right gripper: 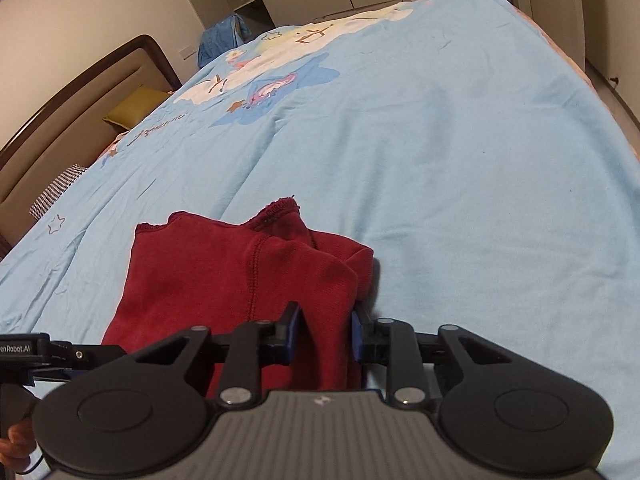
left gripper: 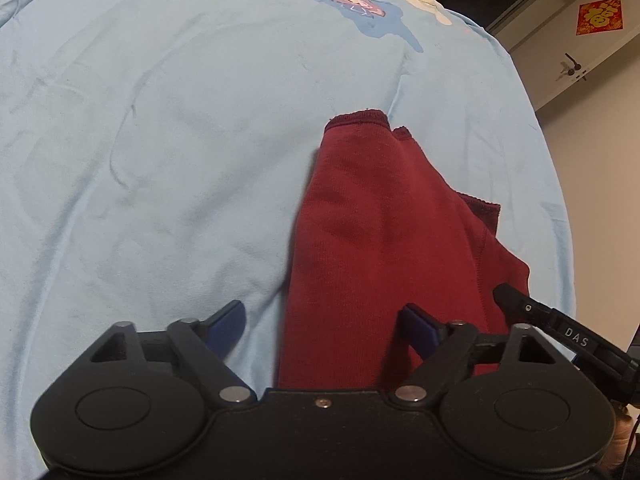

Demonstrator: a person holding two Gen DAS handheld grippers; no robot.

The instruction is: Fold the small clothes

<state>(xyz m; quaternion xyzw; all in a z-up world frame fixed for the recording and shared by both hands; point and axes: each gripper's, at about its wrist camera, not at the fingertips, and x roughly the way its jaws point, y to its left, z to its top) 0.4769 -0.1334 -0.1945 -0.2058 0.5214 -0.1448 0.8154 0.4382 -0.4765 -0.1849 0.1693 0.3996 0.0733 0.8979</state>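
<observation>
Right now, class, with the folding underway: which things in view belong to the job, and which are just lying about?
Part of the job:
- dark red garment, lying on the bed
- right gripper, jaws pinching the garment's near edge
- left gripper, jaws spread over the garment's other near edge
- light blue bedspread, the work surface

Lying about:
- yellow-green cushion
- checked fabric
- blue bundle

Red garment (left gripper: pixel 380 232): one, partly folded
Light blue bedsheet (left gripper: pixel 160 140): one
Grippers: two, left gripper (left gripper: pixel 324 326) and right gripper (right gripper: pixel 326 332)
Yellow-green cushion (right gripper: pixel 134 106): one
Red door decoration (left gripper: pixel 600 16): one
</observation>
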